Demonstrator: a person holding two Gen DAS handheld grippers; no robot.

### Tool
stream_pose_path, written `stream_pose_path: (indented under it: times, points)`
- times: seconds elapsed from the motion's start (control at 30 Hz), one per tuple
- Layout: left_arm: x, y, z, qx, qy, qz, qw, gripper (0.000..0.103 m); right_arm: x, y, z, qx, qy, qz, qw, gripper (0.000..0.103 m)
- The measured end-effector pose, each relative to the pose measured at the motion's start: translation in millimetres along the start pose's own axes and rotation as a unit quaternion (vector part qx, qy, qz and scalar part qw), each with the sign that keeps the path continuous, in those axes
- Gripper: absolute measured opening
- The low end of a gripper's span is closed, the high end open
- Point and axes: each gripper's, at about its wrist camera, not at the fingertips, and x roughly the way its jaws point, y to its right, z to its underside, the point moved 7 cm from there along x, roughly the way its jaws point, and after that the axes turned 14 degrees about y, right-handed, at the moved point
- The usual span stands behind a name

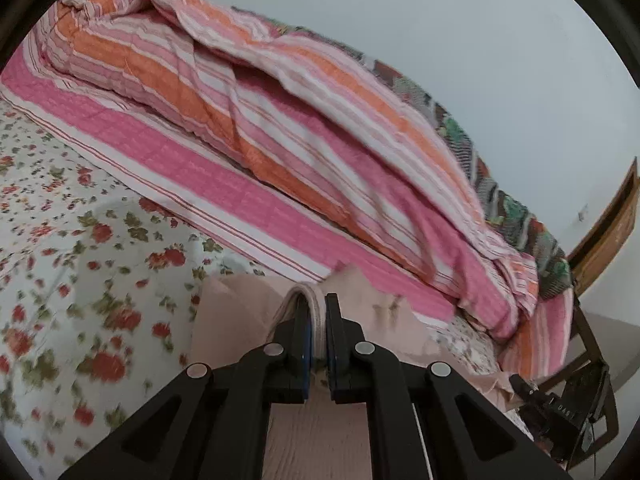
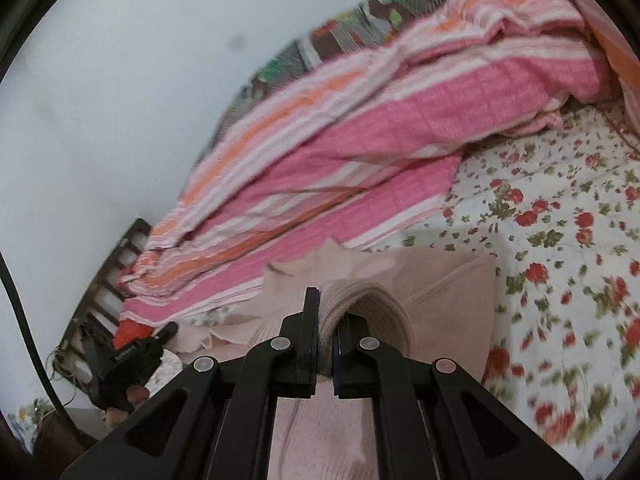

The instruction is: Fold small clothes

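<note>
— Black fingers of the left hand-held gripper (image 1: 317, 312) are clamped tight on a bunched edge of the pink knit garment (image 1: 236, 320); you can see the ribbed hem humped up between the pads.

— And the right hand-held gripper (image 2: 326, 312)?

— Same story, pinched shut on a thick wad of that garment's edge, several layers stacked in the bite. The rest of the pink knit hangs and drapes below both tools, low over the floral bedsheet (image 1: 80, 240), part of it looking as if it rests on the bed.

— So where does it go wrong, do you reckon?

— Mostly the grip itself. Each one has hold of a bundle rather than a single clean edge, so when the cloth is laid down the layers may land uneven and the fold comes out crooked. A knit like that stretches too; pull the two corners apart too hard and it sags in the middle.

— What about that striped quilt (image 1: 280, 140)?

— It lies heaped along the wall side, just beside the garment. If the fold is carried too far that way, the pink edge could catch on the quilt's border or end up on top of it instead of flat on the sheet.

— Anything else?

— Both views are smeared, so a quick drop could let a loose sleeve flip under unseen.
</note>
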Motion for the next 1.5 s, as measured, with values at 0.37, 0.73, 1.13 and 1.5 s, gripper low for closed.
stream_pose_path:
  times: [0.37,0.73,1.13,1.5]
  points:
    - [24,-3,17,0.043,-0.032,-0.014,0.9984,0.043,25,19,11,-0.026,-0.009,0.036,0.999,0.044]
    - [-38,5,41,0.101,-0.015,-0.034,0.9942,0.062,-42,-5,43,-0.127,-0.037,0.068,0.989,0.045]
    - [-122,-24,108,0.062,-0.056,-0.002,0.9965,0.067,-108,2,120,-0.112,-0.078,0.066,0.988,0.052]
    - [-94,-27,107,-0.032,-0.064,0.057,0.9958,0.068,-72,6,121,-0.024,-0.065,0.056,0.996,0.064]
